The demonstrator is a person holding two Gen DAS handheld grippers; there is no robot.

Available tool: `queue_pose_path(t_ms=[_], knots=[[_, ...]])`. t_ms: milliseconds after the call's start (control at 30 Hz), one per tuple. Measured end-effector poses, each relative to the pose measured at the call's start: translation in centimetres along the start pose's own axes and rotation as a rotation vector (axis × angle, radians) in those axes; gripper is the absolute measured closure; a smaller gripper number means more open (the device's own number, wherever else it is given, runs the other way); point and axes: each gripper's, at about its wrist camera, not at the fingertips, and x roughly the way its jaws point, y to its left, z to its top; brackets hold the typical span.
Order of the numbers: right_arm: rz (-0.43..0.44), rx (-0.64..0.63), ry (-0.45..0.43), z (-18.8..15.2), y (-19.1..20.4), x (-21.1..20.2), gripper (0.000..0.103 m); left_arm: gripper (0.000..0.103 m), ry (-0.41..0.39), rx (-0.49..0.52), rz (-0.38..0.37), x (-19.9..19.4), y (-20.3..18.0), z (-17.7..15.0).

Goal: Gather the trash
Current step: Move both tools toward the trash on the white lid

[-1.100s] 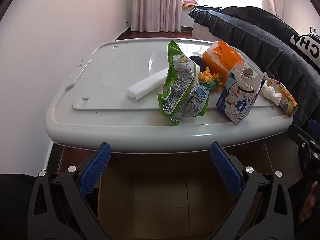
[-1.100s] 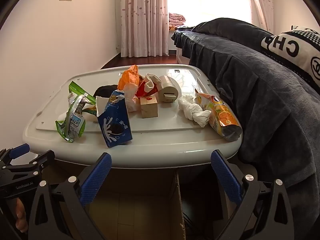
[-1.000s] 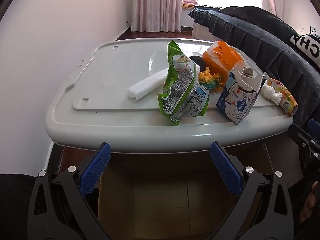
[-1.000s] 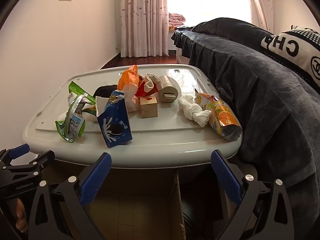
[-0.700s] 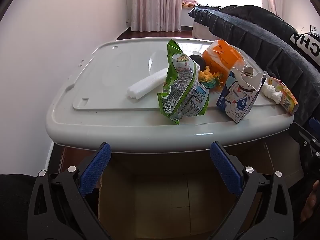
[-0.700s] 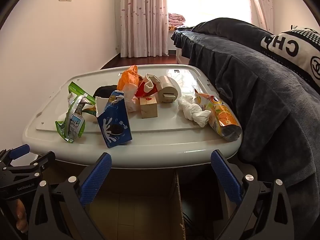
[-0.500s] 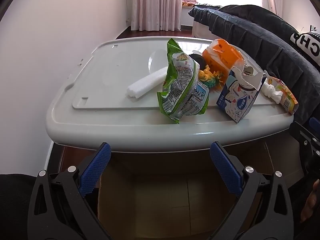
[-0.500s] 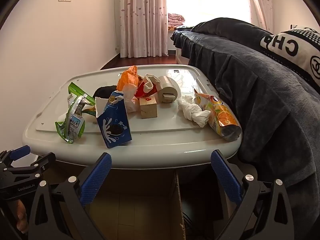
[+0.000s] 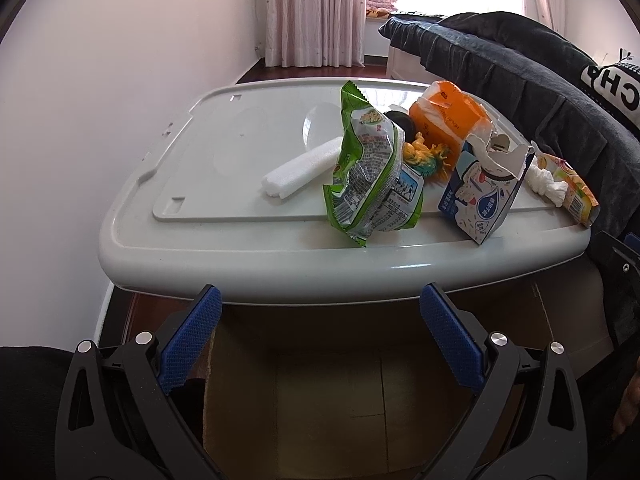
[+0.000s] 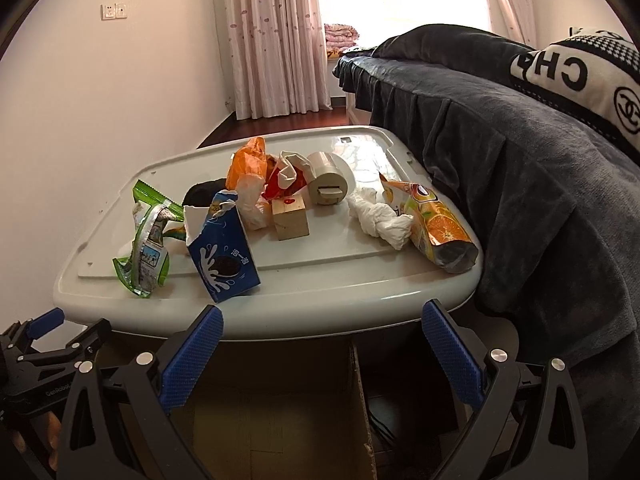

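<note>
Trash lies on a grey plastic lid. A green snack bag stands at the front, with a torn blue carton beside it. Behind are an orange bag, a white foam roll, a crumpled tissue, an orange juice pouch, a wooden block and a tape roll. My left gripper and my right gripper both hang open below the lid's front edge, holding nothing.
An open cardboard box sits under the lid, below both grippers. A dark blanket-covered sofa borders the lid on the right. A white wall runs along the left. Curtains hang at the back.
</note>
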Motion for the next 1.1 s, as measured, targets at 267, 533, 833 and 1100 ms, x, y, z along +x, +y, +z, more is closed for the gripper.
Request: queue_pose_path(t_ms=[267, 533, 833, 1100], knots=[[-0.014, 0.015, 0.009, -0.2, -0.6, 0.3, 0.005, 0.006, -0.004, 0.013, 0.02, -0.2, 0.0, 0.0], [-0.037, 0.039, -0.045, 0.1, -1.2, -0.5, 0.005, 0.006, -0.016, 0.012, 0.008, -0.1, 0.0, 0.2], [-0.016, 0.021, -0.015, 0.1, -0.5, 0.3, 0.005, 0.006, 0.002, 0.026, 0.0, 0.4, -0.5, -0.1], [-0.014, -0.043, -0.029, 0.7, 1.1, 0.1, 0.005, 0.006, 0.019, -0.005, 0.004, 0.8, 0.0, 0.2]])
